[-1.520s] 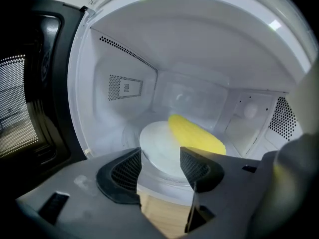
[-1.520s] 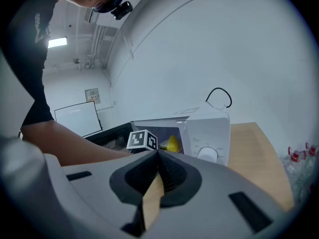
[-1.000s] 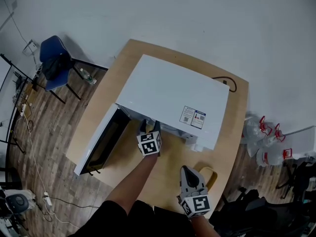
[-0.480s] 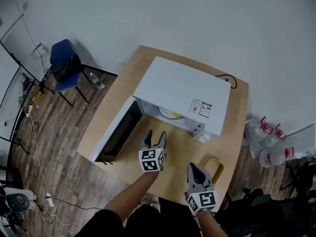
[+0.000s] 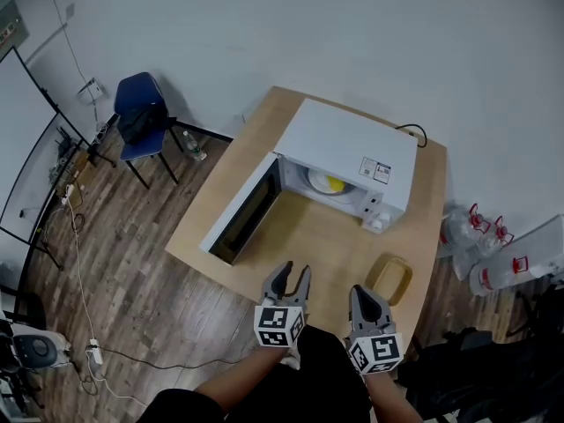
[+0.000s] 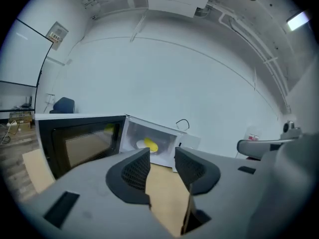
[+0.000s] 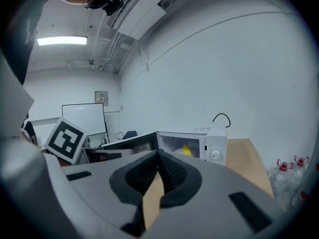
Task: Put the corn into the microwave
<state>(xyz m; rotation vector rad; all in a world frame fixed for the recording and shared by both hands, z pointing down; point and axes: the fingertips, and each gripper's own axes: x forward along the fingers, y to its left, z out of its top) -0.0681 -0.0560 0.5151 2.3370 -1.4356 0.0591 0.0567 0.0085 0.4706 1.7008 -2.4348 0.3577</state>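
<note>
A white microwave is shown on a wooden counter, with its door swung wide open. The yellow corn is seen lying inside it. The left hand-held gripper is held near the counter's front edge; its jaws are parted around nothing and have just been closing. Beside it, the right hand-held gripper is held closed and empty.
</note>
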